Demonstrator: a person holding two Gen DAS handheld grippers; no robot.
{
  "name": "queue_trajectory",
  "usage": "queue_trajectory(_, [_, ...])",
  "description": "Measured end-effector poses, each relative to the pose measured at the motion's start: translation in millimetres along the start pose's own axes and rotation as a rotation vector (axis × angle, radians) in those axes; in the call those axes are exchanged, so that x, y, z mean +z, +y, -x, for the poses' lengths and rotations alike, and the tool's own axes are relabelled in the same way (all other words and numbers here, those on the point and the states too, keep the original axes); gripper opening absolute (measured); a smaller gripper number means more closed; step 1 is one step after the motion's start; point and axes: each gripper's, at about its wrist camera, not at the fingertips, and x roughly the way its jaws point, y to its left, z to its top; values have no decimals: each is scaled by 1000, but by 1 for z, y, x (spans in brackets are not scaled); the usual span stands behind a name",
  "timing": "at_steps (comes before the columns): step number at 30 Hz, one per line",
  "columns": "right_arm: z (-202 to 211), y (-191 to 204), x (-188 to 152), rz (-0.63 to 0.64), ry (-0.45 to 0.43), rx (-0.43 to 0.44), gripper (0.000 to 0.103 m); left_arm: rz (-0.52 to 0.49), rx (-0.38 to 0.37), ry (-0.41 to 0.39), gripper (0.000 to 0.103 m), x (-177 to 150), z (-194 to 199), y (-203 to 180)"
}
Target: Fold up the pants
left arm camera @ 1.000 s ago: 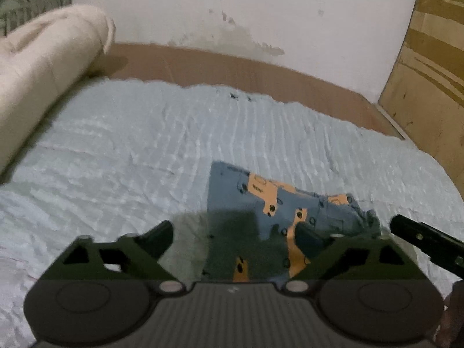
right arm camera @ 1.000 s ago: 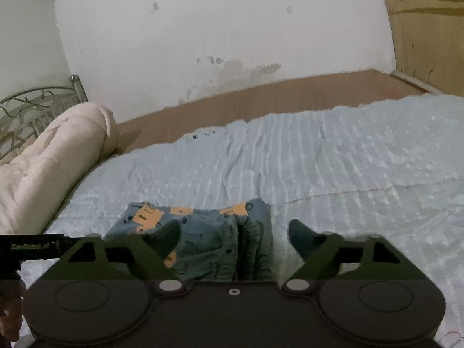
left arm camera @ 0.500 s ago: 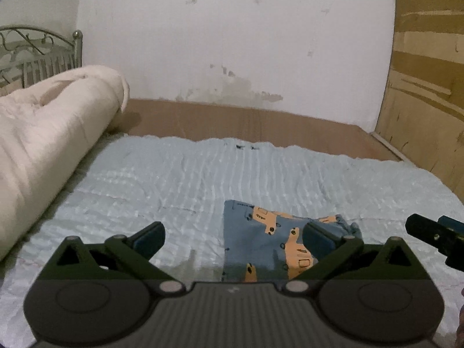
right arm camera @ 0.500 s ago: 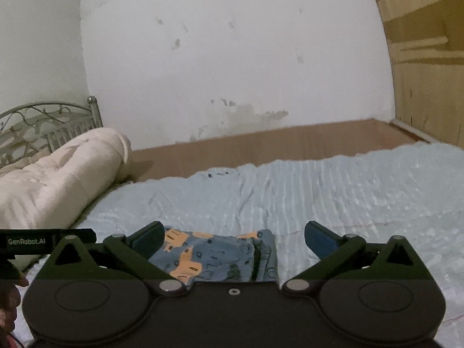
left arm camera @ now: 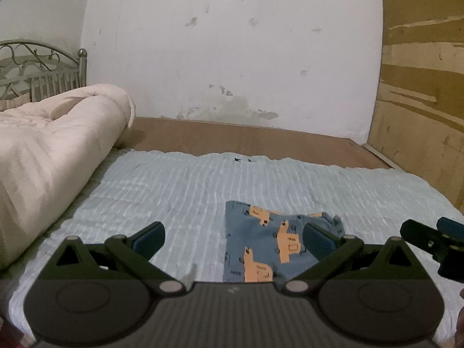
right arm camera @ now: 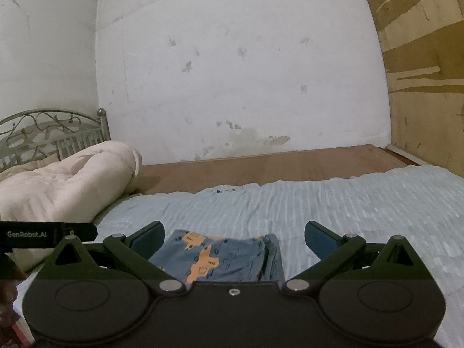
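Through my left tongs [left arm camera: 233, 239] I see the pants [left arm camera: 269, 249] lying as a small folded packet on the pale blue bedspread [left arm camera: 179, 191], toward the near edge of the bed and well away from the rolled cream quilt [left arm camera: 52, 145] along its left side. My left tongs stand wide with nothing between the pads; the right pad only overlaps the packet in the picture, above the cloth and not pressing on it. At the right edge of this view the tip of my right tongs [left arm camera: 435, 243] shows.

Through my right tongs [right arm camera: 233, 239] the same pants [right arm camera: 223, 258] sit between the two pads and below them, with stacked layer edges showing along the packet's right side. These tongs are wide too and grip nothing.

I judge the folding is done or nearly so. The risk now is a careless pass: a low pad could catch those loose layer edges on the right and drag the top fold open, or push the packet along the rippled bedspread and skew it.
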Motion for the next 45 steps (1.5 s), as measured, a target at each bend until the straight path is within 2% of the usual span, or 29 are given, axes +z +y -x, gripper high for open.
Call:
queue_trajectory(20, [63,5,-46,11,16,-51,102,-37,-9,12,103,-62,38,13])
queue_trajectory(29, [68,3,-60,4,17,-58,102,-64,-8,14,103,-77,41,10])
queue_trajectory(45, [55,-1,-70,-3,58,-55,102,-69,-12,46,103,-81,32,11])
